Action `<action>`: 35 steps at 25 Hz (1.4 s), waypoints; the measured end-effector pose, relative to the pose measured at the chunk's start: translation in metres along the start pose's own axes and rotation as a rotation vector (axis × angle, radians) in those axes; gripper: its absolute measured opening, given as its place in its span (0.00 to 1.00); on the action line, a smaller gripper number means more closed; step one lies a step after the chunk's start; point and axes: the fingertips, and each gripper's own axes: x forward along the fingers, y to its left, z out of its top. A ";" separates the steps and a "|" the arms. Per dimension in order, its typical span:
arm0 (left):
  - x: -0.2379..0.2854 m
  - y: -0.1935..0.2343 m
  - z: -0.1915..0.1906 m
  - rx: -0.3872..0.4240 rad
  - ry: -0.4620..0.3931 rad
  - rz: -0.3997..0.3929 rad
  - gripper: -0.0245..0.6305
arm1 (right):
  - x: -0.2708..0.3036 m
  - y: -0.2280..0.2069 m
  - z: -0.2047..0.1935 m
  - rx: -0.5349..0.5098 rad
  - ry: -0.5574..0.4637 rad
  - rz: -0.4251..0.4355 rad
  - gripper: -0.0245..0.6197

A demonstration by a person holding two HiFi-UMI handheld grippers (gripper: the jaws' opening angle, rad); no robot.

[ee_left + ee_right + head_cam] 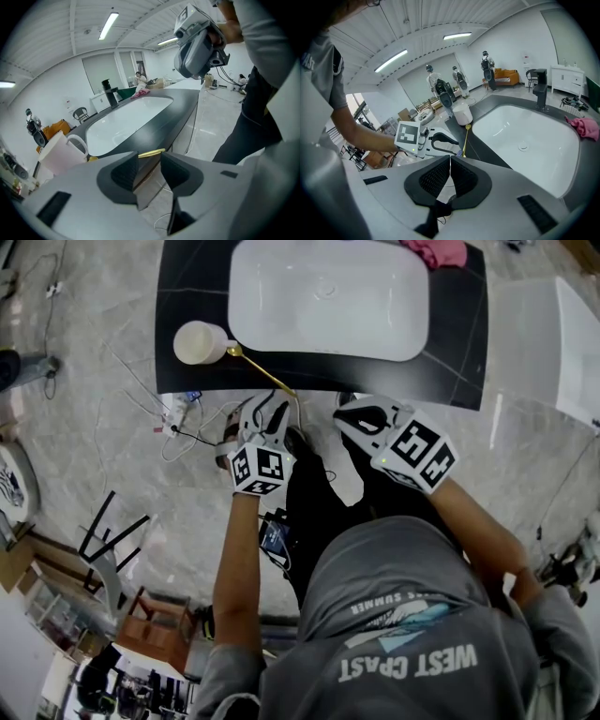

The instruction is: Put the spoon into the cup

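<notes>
A white cup [199, 342] with a handle stands on the black counter [459, 343], left of the basin. A gold spoon [262, 372] lies on the counter, its bowl next to the cup and its handle reaching the counter's front edge. My left gripper [267, 412] hangs just off that edge, open. In the left gripper view the spoon's handle end [151, 153] shows just beyond the parted tips of the left gripper [149, 161], with the cup [61, 152] at left. My right gripper [349, 414] is to the right, shut and empty. The right gripper view shows the right gripper [450, 161], the cup [462, 114] and the spoon [467, 135].
A white sink basin [328, 296] fills the middle of the counter, with a black faucet [540, 89] behind it. A pink cloth [441, 251] lies at the counter's far right corner. Cables and a power strip [178, 416] lie on the floor at left. A white table [553, 343] stands to the right.
</notes>
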 end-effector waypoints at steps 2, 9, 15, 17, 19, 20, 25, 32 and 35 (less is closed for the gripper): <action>0.003 -0.001 -0.002 0.042 0.017 0.015 0.27 | -0.001 -0.002 -0.003 0.002 0.001 -0.002 0.09; 0.015 -0.011 -0.007 0.157 0.053 0.038 0.29 | -0.002 -0.006 -0.013 0.010 0.008 -0.001 0.09; 0.021 -0.013 -0.006 0.198 0.063 0.062 0.30 | -0.003 -0.008 -0.020 0.023 0.016 0.003 0.09; 0.024 -0.011 -0.006 0.217 0.067 0.075 0.30 | -0.002 -0.011 -0.023 0.024 0.021 0.005 0.09; 0.028 -0.009 -0.009 0.232 0.069 0.086 0.30 | 0.002 -0.014 -0.026 0.028 0.025 0.005 0.09; 0.031 -0.008 -0.011 0.242 0.072 0.088 0.30 | 0.004 -0.016 -0.027 0.029 0.026 0.005 0.09; 0.035 -0.011 -0.011 0.319 0.086 0.098 0.30 | 0.003 -0.018 -0.032 0.038 0.033 0.008 0.09; 0.037 -0.007 -0.011 0.365 0.085 0.125 0.30 | 0.010 -0.020 -0.035 0.051 0.047 0.017 0.09; 0.037 -0.007 -0.009 0.376 0.076 0.130 0.30 | 0.011 -0.020 -0.036 0.051 0.052 0.017 0.09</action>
